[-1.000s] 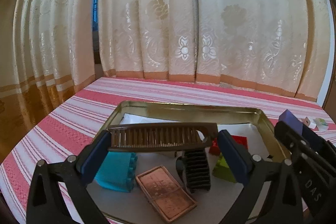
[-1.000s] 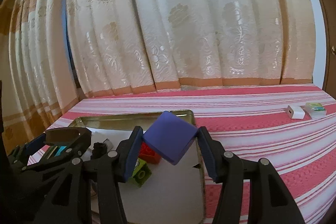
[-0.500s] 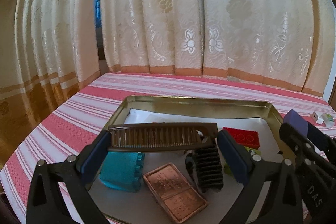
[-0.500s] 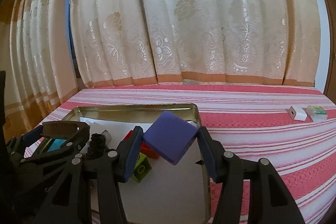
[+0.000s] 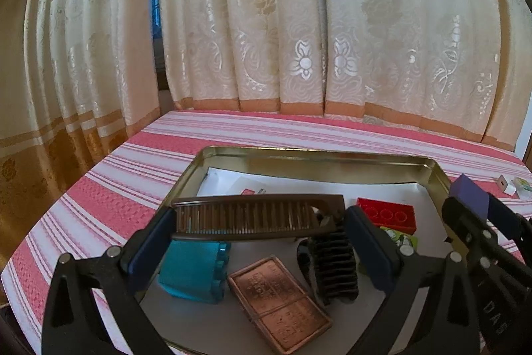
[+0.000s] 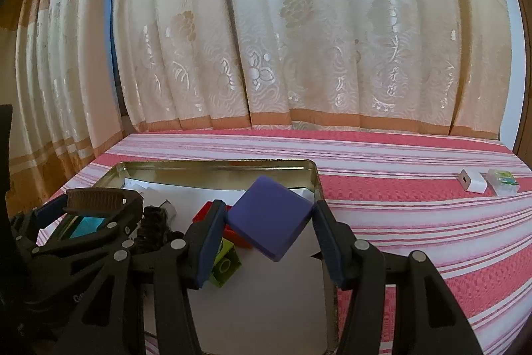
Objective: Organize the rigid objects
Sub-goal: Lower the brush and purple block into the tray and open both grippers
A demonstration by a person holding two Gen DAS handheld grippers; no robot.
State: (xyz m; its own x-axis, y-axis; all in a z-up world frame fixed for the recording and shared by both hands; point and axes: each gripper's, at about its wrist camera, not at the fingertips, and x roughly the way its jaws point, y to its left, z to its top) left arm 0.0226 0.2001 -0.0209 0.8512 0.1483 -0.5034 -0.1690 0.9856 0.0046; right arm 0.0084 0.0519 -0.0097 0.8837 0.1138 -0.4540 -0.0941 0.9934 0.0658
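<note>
Brown ribbed comb [image 5: 256,217] sits gripped in your left jaws; smooth purple square block [image 6: 270,217] in your right. Nothing has changed since before.

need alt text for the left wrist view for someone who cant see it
The left tool grips a brown comb endwise above an open gold tin tray on a pink-and-white striped cloth. In the tray lie a teal block, a copper plate, a black hair claw and a red brick. At right, the right tool holds a purple block; cream curtains hang behind.
</note>
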